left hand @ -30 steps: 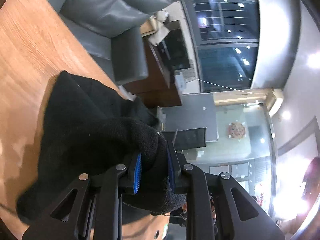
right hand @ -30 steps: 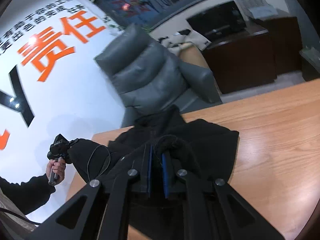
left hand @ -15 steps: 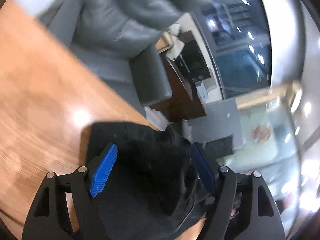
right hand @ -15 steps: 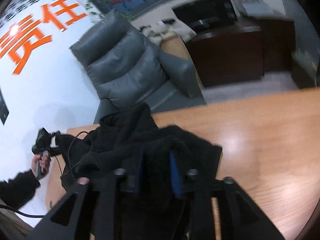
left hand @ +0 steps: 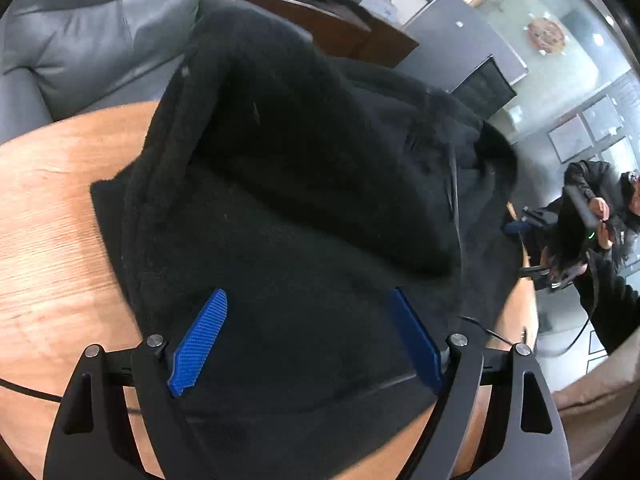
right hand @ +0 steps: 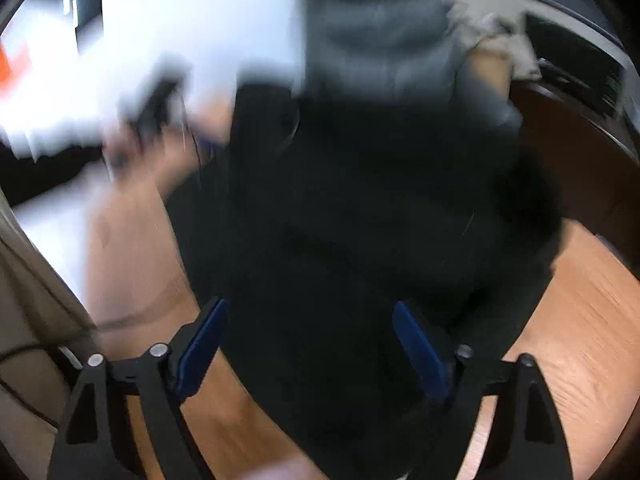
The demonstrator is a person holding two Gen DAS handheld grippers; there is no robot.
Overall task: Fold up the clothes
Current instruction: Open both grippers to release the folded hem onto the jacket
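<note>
Now my left claw (left hand: 306, 336) and my right claw (right hand: 308, 344) both gape wide apart, having let go of the black fleece garment (left hand: 304, 184) they pinched a second ago, so this fold looks laid. It lies bunched and thick on the wooden tabletop (left hand: 52, 216), its doubled edge toward twelve o'clock.

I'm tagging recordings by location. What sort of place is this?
Probably an office: a grey leather armchair behind the wooden table, a dark wood cabinet, and glass partition walls with framed notices.
</note>
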